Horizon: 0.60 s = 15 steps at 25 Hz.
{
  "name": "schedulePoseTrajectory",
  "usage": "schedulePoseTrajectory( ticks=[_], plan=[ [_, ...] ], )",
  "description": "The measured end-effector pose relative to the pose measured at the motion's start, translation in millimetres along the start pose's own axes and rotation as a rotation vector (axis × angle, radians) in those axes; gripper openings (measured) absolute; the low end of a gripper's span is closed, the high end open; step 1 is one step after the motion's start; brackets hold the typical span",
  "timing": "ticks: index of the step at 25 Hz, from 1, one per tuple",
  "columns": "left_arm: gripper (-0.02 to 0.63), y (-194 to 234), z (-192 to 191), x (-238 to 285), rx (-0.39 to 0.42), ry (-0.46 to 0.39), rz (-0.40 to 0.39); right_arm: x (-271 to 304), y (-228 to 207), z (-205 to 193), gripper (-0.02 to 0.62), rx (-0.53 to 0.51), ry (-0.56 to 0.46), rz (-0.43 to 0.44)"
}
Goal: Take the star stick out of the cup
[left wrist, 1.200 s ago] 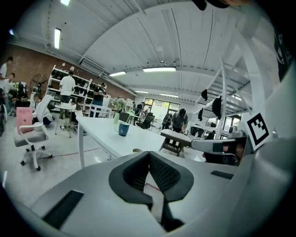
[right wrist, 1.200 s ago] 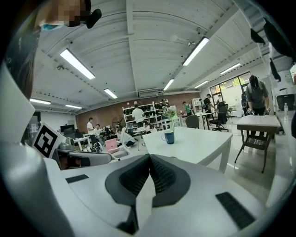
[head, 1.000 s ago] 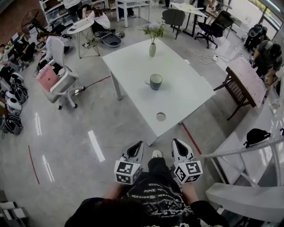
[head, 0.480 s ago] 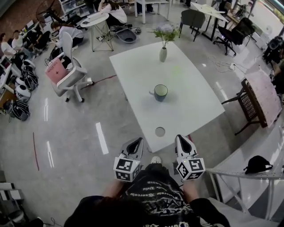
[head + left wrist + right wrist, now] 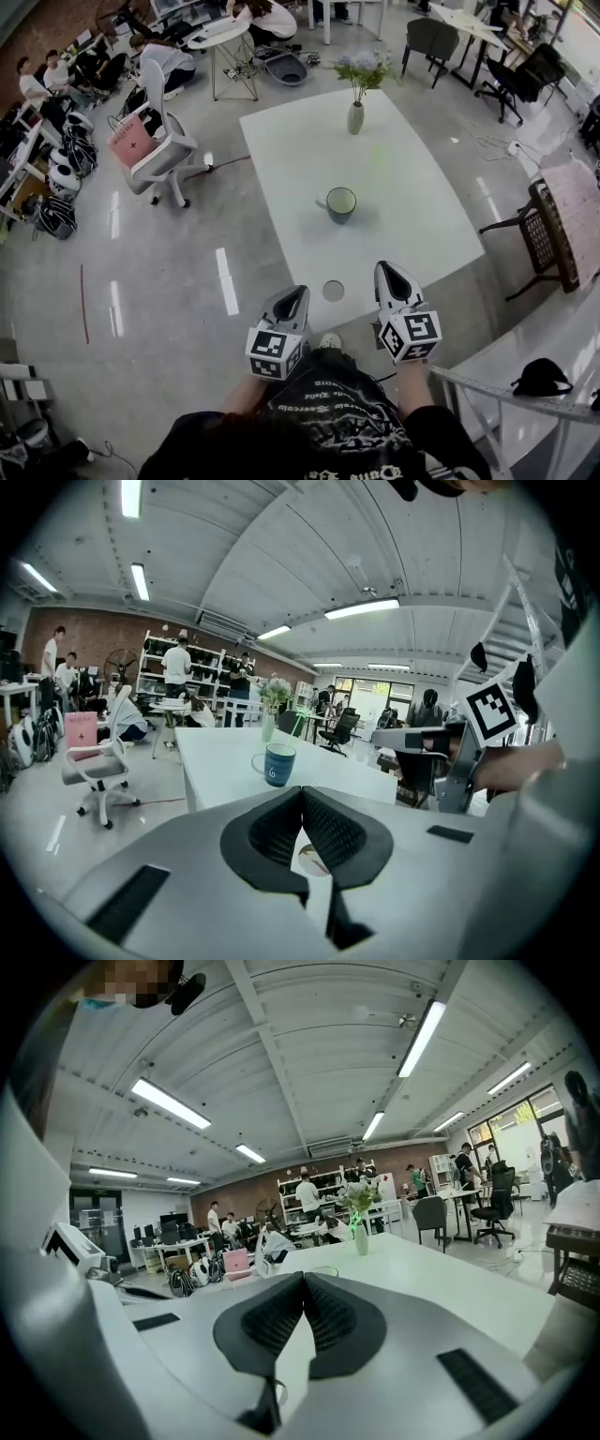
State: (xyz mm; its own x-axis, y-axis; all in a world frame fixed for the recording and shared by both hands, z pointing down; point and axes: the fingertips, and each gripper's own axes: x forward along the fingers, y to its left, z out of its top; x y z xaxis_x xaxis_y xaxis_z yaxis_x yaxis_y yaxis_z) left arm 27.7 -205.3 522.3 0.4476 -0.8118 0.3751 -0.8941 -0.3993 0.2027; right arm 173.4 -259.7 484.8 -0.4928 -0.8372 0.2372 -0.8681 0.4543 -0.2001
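A dark blue-green cup (image 5: 340,203) stands in the middle of the white table (image 5: 412,216). A thin green star stick (image 5: 375,156) leans out of it toward the far right and shows only as a faint blur. The left gripper view shows the cup (image 5: 278,763) with the stick's green top (image 5: 302,712) above it. My left gripper (image 5: 297,293) and right gripper (image 5: 387,271) hang side by side at the table's near edge, well short of the cup. Both are shut and hold nothing; their pads meet in the left (image 5: 302,790) and right (image 5: 305,1278) gripper views.
A small round disc (image 5: 333,291) lies on the table near its front edge, between the grippers. A vase of flowers (image 5: 356,114) stands at the far end. A white office chair (image 5: 165,150) is at the left, a wooden side table (image 5: 553,230) at the right, a white railing (image 5: 525,398) at lower right.
The table, cup and disc have drawn closer to me and the grippers. Both grippers stay shut and side by side.
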Motion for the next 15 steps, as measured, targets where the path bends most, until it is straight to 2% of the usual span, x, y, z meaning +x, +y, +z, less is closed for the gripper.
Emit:
schedulePoseTrajectory(
  ticks=[6, 11, 13, 15],
  plan=[
    [0.020, 13, 21, 21, 0.021, -0.001, -0.011, 35, -17, 31, 0.009, -0.012, -0.031, -0.049],
    [0.020, 33, 39, 31, 0.033, -0.021, -0.018, 60, -25, 44, 0.011, 0.041, -0.049, -0.076],
    [0.020, 41, 40, 32, 0.033, -0.021, -0.016, 71, -27, 46, 0.035, 0.063, -0.050, -0.081],
    [0.020, 48, 40, 32, 0.030, -0.018, -0.011, 83, -29, 49, 0.093, 0.076, -0.046, -0.075]
  ],
)
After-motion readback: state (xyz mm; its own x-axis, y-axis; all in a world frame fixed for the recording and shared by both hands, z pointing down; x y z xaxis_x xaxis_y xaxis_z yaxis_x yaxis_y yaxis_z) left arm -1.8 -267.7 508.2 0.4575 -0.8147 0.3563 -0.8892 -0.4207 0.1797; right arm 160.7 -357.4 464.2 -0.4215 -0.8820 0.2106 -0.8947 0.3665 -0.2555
